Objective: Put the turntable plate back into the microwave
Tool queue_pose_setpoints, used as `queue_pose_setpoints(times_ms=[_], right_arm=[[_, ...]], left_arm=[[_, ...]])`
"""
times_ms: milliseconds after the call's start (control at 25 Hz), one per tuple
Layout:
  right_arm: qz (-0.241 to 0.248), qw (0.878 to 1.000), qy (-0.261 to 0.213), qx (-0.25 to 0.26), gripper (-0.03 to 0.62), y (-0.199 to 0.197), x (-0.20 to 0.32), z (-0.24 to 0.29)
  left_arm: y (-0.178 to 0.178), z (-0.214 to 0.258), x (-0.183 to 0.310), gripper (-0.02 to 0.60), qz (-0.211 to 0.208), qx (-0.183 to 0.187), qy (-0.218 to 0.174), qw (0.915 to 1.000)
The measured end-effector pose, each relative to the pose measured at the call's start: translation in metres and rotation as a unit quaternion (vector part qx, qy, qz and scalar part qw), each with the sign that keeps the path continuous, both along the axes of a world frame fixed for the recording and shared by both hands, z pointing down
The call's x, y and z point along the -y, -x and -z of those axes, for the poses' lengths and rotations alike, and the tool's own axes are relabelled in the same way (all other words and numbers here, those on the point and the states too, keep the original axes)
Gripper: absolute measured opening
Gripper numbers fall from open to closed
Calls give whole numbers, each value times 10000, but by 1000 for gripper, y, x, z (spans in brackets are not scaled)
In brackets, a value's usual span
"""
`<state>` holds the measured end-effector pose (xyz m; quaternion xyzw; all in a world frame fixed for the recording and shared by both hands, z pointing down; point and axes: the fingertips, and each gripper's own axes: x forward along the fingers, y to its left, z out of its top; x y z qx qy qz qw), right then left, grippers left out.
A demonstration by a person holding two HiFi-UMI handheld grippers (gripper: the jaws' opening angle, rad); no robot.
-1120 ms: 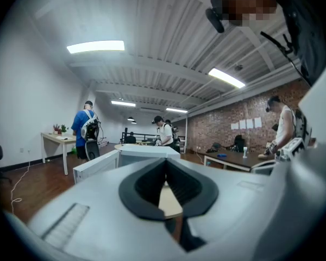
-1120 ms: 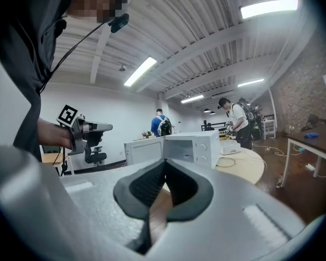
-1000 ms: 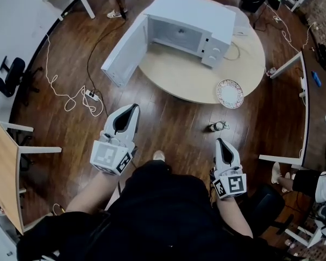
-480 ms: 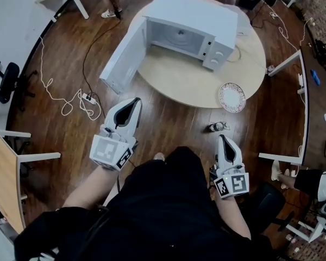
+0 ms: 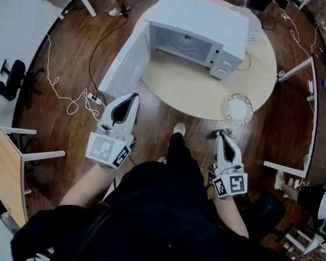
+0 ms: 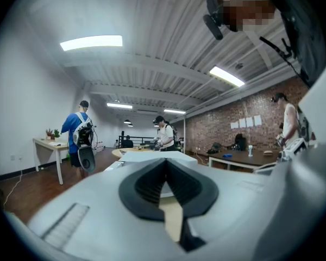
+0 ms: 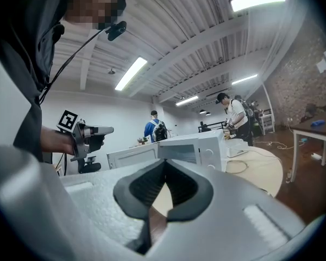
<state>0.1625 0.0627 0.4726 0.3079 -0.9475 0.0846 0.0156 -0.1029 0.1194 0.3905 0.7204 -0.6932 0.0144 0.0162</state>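
Two grippers are in front of the round table (image 5: 191, 89), both short of its near edge, with brown wood floor (image 5: 70, 48) between them and the table.

Far left of the table stands a wooden desk (image 5: 5, 170), and a white cable (image 5: 58, 86) runs over the floor to a power strip (image 5: 93, 97) left of the table. The left gripper (image 5: 132, 97) is just to the right of this strip, near the table's left side. Its jaws are pressed together at the tips and nothing is between them.

The microwave (image 5: 201, 18) stands on the far half of the table. Its door (image 5: 125, 58) is swung wide open and reaches out past the table's left edge, over the floor, above the left gripper in the head view. The cavity (image 5: 182, 41) faces the person; inside I see white walls and a small dark mark on its floor. The near half of the table top is bare wood.

The right gripper (image 5: 221, 137) is just below the table's near right edge. Its jaws are clenched together too, and they hold nothing. A small object lies on the floor beside its tip, too hidden to name.

The turntable plate (image 5: 238, 109) lies flat on the table at its near right edge, to the right of the microwave and well apart from both grippers. To the right of the table stands a long dark desk (image 5: 321, 124), with a strip of floor between them.
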Motion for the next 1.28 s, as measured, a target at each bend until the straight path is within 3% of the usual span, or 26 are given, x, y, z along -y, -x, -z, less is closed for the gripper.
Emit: queue_pose_setpoints(times_ms=[640, 1120, 1280], right_arm=[[-122, 9999, 41, -57, 2, 39, 80, -1], [-331, 9993, 31, -152, 2, 58, 158, 15], [-151, 9997, -76, -160, 1, 73, 179, 24]], left_arm=[[28, -10, 91, 5, -379, -284, 253, 9986], [50, 2, 178, 5, -515, -238, 75, 9984], [62, 14, 199, 5, -430, -230, -27, 9988]])
